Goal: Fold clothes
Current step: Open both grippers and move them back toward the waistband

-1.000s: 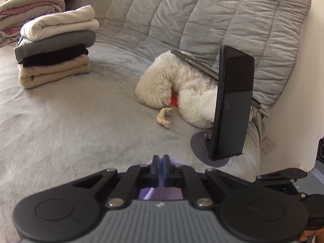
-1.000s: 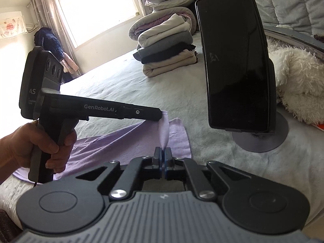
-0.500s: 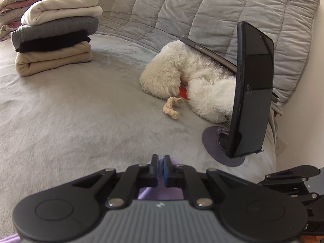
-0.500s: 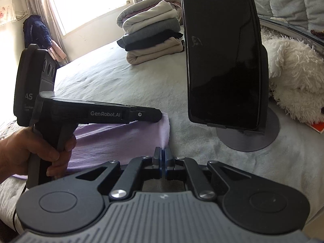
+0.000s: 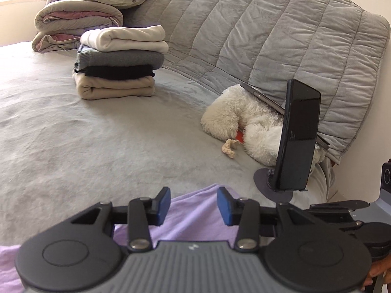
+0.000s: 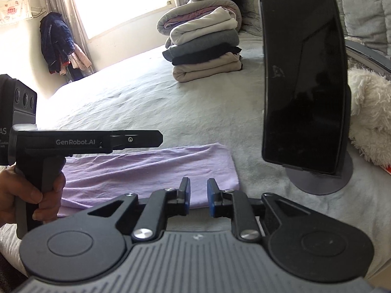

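Left wrist view: the left gripper [image 5: 193, 205] is over the near edge of a grey bed [image 5: 73, 151]. Its blue pads [image 5: 165, 199] stand apart and are opening, holding nothing. A lilac cloth [image 5: 195, 222] lies flat beneath them, its far edge just past the fingertips. Toward the far left corner sits a stack [image 5: 119, 63] of four folded clothes, cream on top, then grey, black and beige. Rolled quilts [image 5: 78, 22] and pillows lie behind it. A quilted grey headboard [image 5: 268, 36] runs along the far edge. By the right edge a dark phone [image 5: 299, 134] stands upright on a round stand, with a white plush toy [image 5: 244, 119] behind it.

Right wrist view: the right gripper [image 6: 198, 197] is at the near edge of the bed [image 6: 146, 102], its pads a little apart and opening, empty. The cloth [image 6: 146, 171] lies folded and flat on the bed just ahead of them. The left gripper [image 6: 136, 139] reaches in level from the left above the cloth, gripped by a hand [image 6: 31, 193]. The phone [image 6: 303, 80] stands just right of the cloth. The stack [image 6: 205, 46] is at the far side, near a bright window [image 6: 117, 2].
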A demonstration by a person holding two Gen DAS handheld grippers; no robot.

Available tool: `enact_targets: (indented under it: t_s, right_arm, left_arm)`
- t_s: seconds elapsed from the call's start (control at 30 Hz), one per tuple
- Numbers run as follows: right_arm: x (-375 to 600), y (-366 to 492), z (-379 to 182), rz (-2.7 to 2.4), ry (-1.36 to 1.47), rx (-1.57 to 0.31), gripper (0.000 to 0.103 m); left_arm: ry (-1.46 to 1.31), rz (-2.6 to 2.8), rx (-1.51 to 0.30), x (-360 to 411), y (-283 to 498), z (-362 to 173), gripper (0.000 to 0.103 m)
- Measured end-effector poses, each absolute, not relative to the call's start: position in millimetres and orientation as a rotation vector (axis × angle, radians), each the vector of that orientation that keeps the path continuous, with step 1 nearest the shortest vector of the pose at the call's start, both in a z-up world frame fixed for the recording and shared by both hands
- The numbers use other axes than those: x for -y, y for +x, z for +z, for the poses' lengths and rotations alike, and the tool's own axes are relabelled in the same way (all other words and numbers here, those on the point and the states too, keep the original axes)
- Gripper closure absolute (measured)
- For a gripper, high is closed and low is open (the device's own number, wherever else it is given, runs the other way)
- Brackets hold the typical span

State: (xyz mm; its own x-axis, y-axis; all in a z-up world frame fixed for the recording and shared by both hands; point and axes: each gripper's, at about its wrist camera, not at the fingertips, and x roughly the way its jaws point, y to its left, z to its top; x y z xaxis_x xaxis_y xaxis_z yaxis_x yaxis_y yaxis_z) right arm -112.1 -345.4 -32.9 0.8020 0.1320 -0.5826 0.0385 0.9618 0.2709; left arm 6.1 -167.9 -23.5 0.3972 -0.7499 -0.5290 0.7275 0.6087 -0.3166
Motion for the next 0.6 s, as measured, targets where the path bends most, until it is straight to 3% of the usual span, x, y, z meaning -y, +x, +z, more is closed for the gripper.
enact_targets:
  t_s: [0.1, 0.33, 0.6]
  right_arm:
    - [332, -106, -33, 0.083, 0.262, -0.647, 0.068]
    - [299, -95, -31, 0.162, 0.239, -0.661, 0.068]
    - [249, -86, -31, 0.271, 0.179, -0.657, 0.068]
  left_arm:
    - [-0.047, -0.884, -0.684, 140, 3, -21, 0.057]
    - [-0.081, -0.739, -0.680, 69, -2, -19, 0.049]
    - [-0.128, -0.556, -0.686, -7, -5, -20, 0.048]
